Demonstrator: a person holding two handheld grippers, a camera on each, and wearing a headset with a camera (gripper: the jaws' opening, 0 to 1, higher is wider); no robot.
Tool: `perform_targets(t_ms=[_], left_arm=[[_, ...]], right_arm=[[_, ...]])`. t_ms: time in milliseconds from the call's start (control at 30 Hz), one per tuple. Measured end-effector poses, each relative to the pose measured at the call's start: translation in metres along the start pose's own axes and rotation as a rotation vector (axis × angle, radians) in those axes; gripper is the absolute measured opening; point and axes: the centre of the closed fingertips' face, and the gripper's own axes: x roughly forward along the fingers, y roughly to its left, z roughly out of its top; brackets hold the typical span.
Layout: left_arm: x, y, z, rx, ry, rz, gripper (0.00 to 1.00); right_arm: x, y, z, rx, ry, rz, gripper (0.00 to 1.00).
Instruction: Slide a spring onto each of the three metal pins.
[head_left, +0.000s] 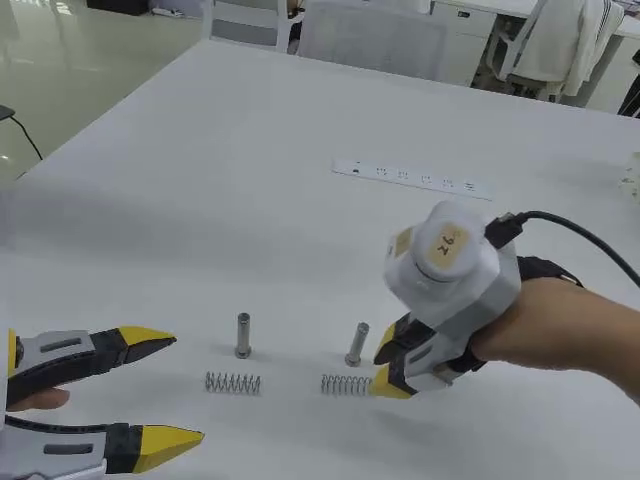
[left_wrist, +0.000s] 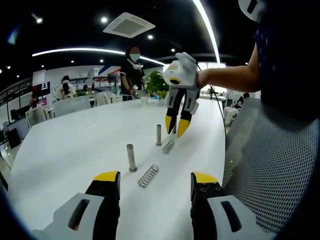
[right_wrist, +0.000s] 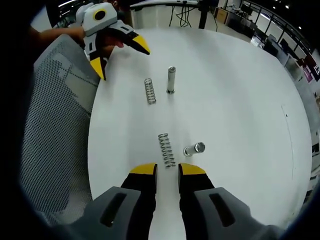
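Right of centre, the right gripper, jaws slightly apart and empty, faces a spring likely light and squashy, best pinched gently midway.

— What's on your tabletop?
— It's plain white. Two metal pins stand upright on it in front of me, the left pin and the right pin, set apart from each other.
— Any springs?
— Two, both lying flat. The left spring is just on my side of the left pin, and the right spring is likewise by the right pin. A white power strip lies farther back.
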Motion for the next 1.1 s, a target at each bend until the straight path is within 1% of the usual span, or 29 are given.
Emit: perform_targets(t_ms=[267, 400, 700, 867, 1100], left_arm=[[0.001, -0.001, -0.001, -0.003, 0.002, 0.000, 0.51], [0.000, 0.000, -0.002, -0.004, 0.002, 0.002, 0.51], [-0.001, -0.002, -0.003, -0.007, 0.002, 0.004, 0.51], [-0.001, -0.003, -0.003, -0.005, 0.004, 0.002, 0.51], [-0.001, -0.005, -0.001, -0.002, 0.000, -0.002, 0.50]], right_arm=[[0.013, 0.000, -0.005, -0.012, 0.024, 0.004, 0.14], [0.016, -0.001, -0.004, -0.015, 0.024, 0.005, 0.13], [0.024, 0.001, -0.008, -0.022, 0.042, 0.014, 0.11], [0.026, 0.001, -0.011, -0.036, 0.056, 0.012, 0.09], [0.025, 0.002, -0.011, -0.038, 0.059, 0.010, 0.09]])
